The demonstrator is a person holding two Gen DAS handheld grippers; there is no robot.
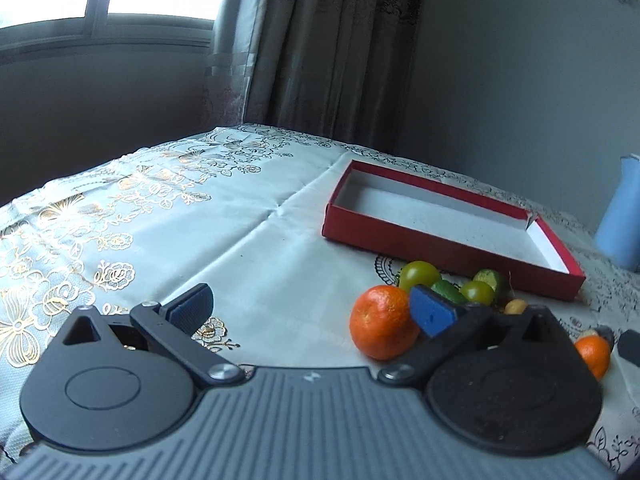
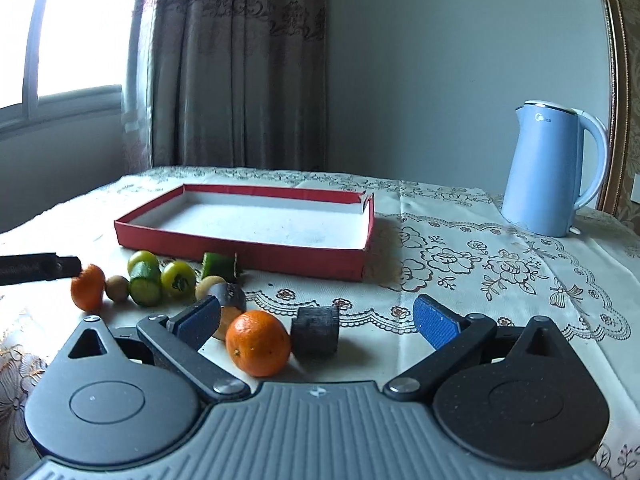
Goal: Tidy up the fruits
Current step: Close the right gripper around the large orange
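Seen along the left gripper (image 1: 312, 308): jaws spread wide, nothing between the blue pads, hovering low over the flowered tablecloth (image 1: 160, 216). Just inside the right-hand pad (image 1: 434, 314), a mandarin (image 1: 382, 322) on the cloth, touching or nearly touching that pad — cannot tell which. Behind it, a cluster of small fruit: a green tomato (image 1: 420, 275), a cucumber piece (image 1: 450, 290), a second green tomato (image 1: 478, 292). Beyond the cluster, the red box (image 1: 440, 246), shallow, white inside, holding no fruit. At the far right, a second mandarin (image 1: 594, 354) and the edge of a blue kettle (image 1: 620, 220).

Seen along the right gripper (image 2: 316, 322): also released, jaws wide, gripping nothing. At far left, the dark tip of the other gripper beside a mandarin (image 2: 87, 287), then a small brown fruit (image 2: 117, 288), cucumber piece (image 2: 145, 289) and green tomato (image 2: 178, 279), all on the cloth in front of the red box (image 2: 240, 246). Between the spread pads, nearer the left one, an orange mandarin (image 2: 258, 342) with a dark cylindrical piece (image 2: 315, 332) just beside it. Well apart at the far right, the blue kettle (image 2: 548, 168) upright on the lace cloth (image 2: 500, 264).
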